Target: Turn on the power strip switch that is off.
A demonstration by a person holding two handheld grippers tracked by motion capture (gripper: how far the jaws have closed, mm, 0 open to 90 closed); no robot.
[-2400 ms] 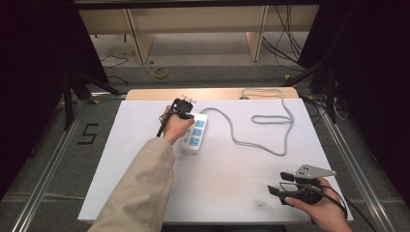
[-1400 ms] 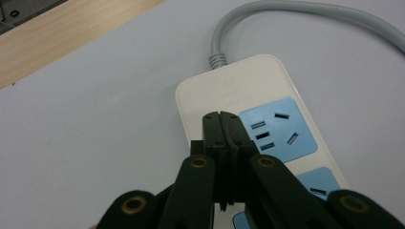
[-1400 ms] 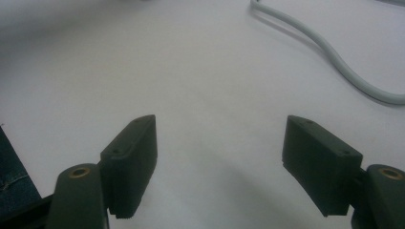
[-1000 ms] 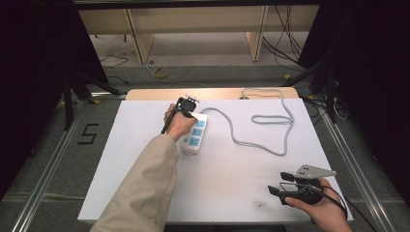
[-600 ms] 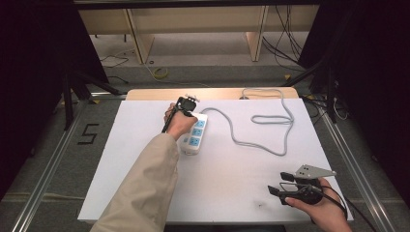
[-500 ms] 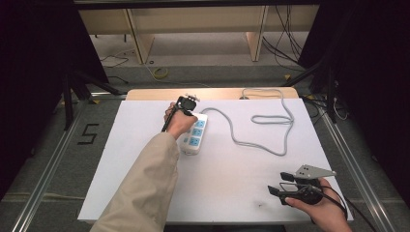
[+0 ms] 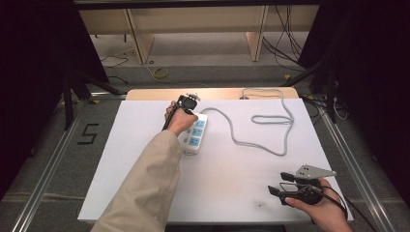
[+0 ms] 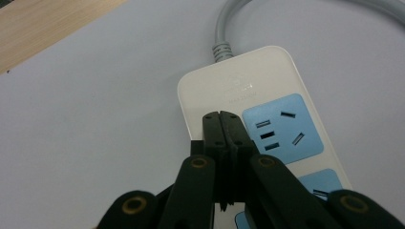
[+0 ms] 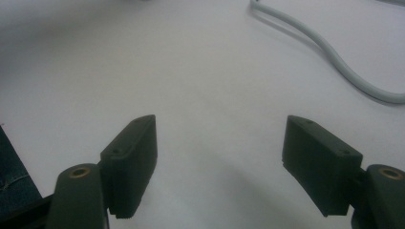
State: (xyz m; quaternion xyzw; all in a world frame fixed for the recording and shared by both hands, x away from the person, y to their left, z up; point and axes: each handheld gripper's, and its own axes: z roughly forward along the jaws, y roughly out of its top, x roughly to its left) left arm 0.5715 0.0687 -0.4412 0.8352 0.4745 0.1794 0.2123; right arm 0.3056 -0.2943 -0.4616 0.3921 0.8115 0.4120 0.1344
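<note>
the left gripper (image 8: 223,119) sits low in the middle of the left gripper view with its two black jaws pressed flat together and nothing between them; their tips lie over the near left edge of the white power strip (image 8: 253,81), though whether they touch it cannot be told; the strip runs from the centre of that frame down to the lower right, with a blue socket panel (image 8: 282,129) just right of the jaw tips and a second blue panel cut off at the bottom edge; a grey cord (image 8: 224,28) leaves the strip's far end toward the top of the frame; in the high view the left gripper (image 7: 187,102) is at upper centre, held in a hand (image 7: 179,121) with a beige sleeve (image 7: 145,188) coming up from the bottom, and the power strip (image 7: 195,137) lies just below it on the white table (image 7: 121,159); the cord (image 7: 263,130) loops off to the upper right; the right gripper (image 7: 278,183) rests at the lower right of the high view, well apart from the strip; in the right gripper view its jaws stand wide apart over bare white table (image 9: 215,71), with a stretch of cord (image 9: 329,57) in the upper right corner.
</note>
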